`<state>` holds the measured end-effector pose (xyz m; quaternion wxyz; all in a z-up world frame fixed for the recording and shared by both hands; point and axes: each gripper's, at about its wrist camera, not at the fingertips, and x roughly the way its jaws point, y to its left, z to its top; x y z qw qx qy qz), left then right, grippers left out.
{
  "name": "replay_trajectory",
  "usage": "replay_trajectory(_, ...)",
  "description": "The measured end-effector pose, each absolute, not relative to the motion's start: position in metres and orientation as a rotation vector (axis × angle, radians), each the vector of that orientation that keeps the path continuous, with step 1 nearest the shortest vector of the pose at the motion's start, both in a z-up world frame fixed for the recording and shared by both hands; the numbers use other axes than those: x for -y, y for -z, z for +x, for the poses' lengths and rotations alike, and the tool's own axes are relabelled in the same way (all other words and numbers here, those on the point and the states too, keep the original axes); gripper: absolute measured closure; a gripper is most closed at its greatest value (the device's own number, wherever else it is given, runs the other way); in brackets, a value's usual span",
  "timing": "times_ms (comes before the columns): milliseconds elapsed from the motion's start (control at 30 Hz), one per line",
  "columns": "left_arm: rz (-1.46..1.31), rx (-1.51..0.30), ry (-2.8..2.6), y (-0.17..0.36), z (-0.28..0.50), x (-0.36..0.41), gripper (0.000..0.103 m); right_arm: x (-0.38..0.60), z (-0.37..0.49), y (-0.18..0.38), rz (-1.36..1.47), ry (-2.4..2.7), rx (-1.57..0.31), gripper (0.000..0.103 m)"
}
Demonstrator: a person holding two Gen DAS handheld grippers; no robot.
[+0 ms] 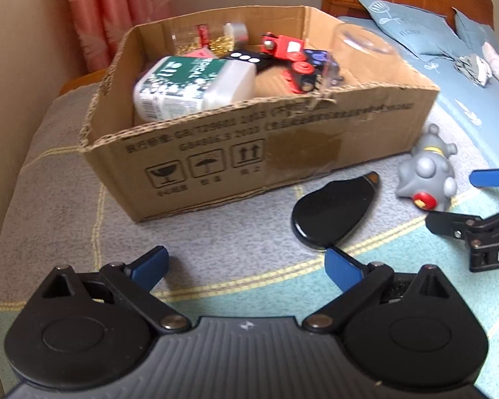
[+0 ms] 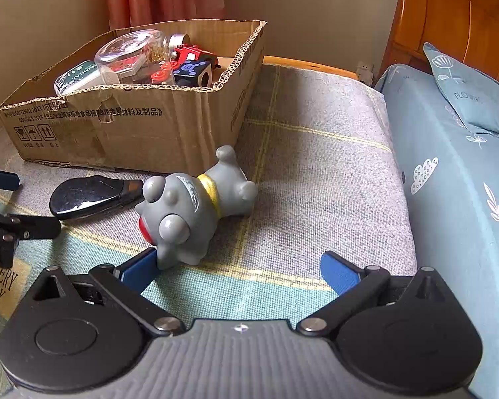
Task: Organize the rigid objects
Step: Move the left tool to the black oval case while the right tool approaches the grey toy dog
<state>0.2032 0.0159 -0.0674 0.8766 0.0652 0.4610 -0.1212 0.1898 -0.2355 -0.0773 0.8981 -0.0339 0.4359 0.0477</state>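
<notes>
A cardboard box [image 1: 216, 153] [image 2: 143, 133] stands on the blanket. It holds a white and green bottle [image 1: 196, 83], a red toy car [image 1: 287, 55], a clear glass jar [image 2: 133, 55] and other small items. A flat black teardrop-shaped object [image 1: 332, 214] [image 2: 93, 196] lies in front of the box. A grey toy dog [image 1: 427, 174] [image 2: 193, 206] lies on its side beside it. My left gripper [image 1: 246, 264] is open and empty, its right fingertip close to the black object. My right gripper [image 2: 239, 266] is open, its left fingertip close to the dog.
A grey, teal and yellow checked blanket [image 2: 316, 173] covers the surface. A blue bed with a pillow [image 2: 465, 93] and a wooden headboard [image 2: 449, 16] lies to the right. A pink curtain [image 1: 116, 10] hangs behind the box.
</notes>
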Motion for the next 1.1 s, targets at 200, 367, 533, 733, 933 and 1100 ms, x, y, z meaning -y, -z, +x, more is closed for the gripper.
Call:
replay_trajectory(200, 0.109, -0.97, 0.223, 0.065, 0.206, -0.022, 0.004, 0.235, 0.189, 0.077, -0.069, -0.095, -0.903, 0.0)
replay_trajectory(367, 0.169, -0.936, 0.302, 0.066, 0.2, 0.006, 0.004, 0.234, 0.189, 0.077, -0.069, -0.095, -0.902, 0.0)
replay_trajectory(533, 0.139, -0.938, 0.242, 0.069, 0.21, 0.001, 0.002, 0.234, 0.187, 0.076, -0.076, -0.105, -0.901, 0.0)
replay_trajectory(733, 0.109, -0.953, 0.172, 0.069, 0.21, -0.026, 0.001, 0.227, 0.187, 0.073, -0.143, -0.191, -0.859, 0.0)
replay_trajectory(933, 0.126, -0.984, 0.243, 0.068, 0.202, -0.018, 0.002, 0.217, 0.204, 0.069, -0.274, -0.321, -0.802, 0.0)
replay_trajectory(1100, 0.148, -0.993, 0.325, 0.067, 0.197, -0.003, 0.002, 0.214, 0.206, 0.066, -0.302, -0.409, -0.787, 0.014)
